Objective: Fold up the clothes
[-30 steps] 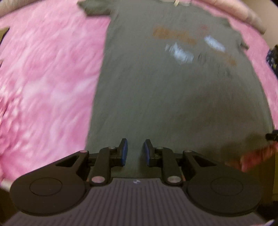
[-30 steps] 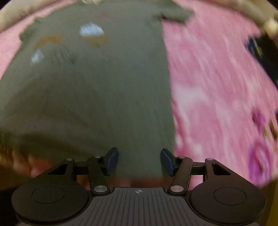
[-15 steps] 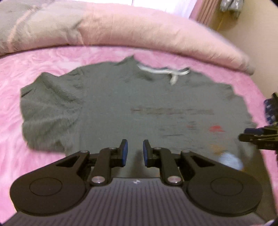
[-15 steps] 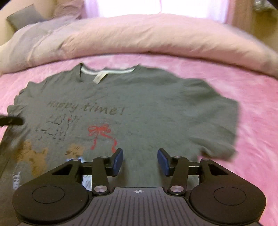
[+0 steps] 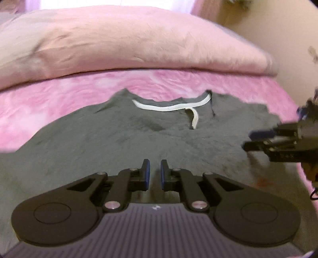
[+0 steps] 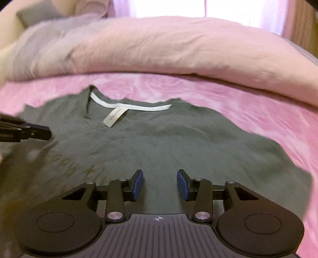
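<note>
A dark grey T-shirt lies flat, print side up, on the pink bedspread. Its collar points away from me, with white neck tape and a hanging label. My left gripper hovers over the upper chest below the collar. Its jaws are closing to a narrow gap with nothing between them. My right gripper hovers over the shirt's right shoulder area, jaws half apart and closing, with only cloth beneath. Each gripper shows at the edge of the other's view: right gripper, left gripper.
A rolled pale pink duvet runs across the bed beyond the collar. A grey pillow sits at the far left corner. A beige wall bounds the right side. Pink bedspread surrounds the shirt.
Both grippers moved from the hem up along the shirt toward the collar, which now sits close ahead. The jaws of both have narrowed.
</note>
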The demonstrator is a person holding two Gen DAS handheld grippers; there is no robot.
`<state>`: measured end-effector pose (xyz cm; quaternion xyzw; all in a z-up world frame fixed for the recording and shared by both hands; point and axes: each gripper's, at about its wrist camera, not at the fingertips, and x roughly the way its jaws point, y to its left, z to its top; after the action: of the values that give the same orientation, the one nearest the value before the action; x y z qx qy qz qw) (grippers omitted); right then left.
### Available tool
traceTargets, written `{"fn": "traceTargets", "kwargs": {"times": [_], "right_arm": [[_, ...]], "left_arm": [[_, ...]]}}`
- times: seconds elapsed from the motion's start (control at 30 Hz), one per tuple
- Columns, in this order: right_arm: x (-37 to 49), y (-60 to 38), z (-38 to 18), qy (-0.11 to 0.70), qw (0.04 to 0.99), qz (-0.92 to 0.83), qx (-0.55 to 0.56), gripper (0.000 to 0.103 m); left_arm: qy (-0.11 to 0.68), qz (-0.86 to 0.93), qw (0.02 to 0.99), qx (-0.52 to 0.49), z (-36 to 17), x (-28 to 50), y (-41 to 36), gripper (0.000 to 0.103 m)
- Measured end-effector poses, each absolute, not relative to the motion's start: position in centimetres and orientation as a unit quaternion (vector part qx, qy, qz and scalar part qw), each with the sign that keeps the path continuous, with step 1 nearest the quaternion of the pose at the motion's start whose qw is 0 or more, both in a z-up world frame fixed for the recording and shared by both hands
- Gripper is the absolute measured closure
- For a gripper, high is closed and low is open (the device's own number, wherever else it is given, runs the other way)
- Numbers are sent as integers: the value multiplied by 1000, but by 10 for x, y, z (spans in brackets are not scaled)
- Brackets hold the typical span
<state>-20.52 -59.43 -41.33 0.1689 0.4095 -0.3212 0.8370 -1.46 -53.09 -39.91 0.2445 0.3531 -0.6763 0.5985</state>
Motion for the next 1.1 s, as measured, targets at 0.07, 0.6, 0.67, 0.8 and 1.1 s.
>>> {"fn": "traceTargets", "kwargs": {"times": [0.07, 0.6, 0.67, 0.8, 1.1], "right_arm": [[-189, -613, -421, 400, 841, -335, 145, 62], [-238, -694, -399, 292, 837, -409, 217, 61], [-253, -678, -397, 302, 841, -390, 222, 61], [-290, -662, -419, 360, 821, -405, 178, 62], [-360, -623, -371, 338, 781, -479, 216, 62]], "left_arm": [[338, -674, 612, 241, -410, -14, -551, 96], [315, -649, 672, 164, -392, 41, -582, 97], [323, -655, 659, 180, -394, 40, -554, 96], [318, -615, 683, 233, -418, 57, -524, 98], [298, -584, 725, 208, -366, 39, -453, 97]]}}
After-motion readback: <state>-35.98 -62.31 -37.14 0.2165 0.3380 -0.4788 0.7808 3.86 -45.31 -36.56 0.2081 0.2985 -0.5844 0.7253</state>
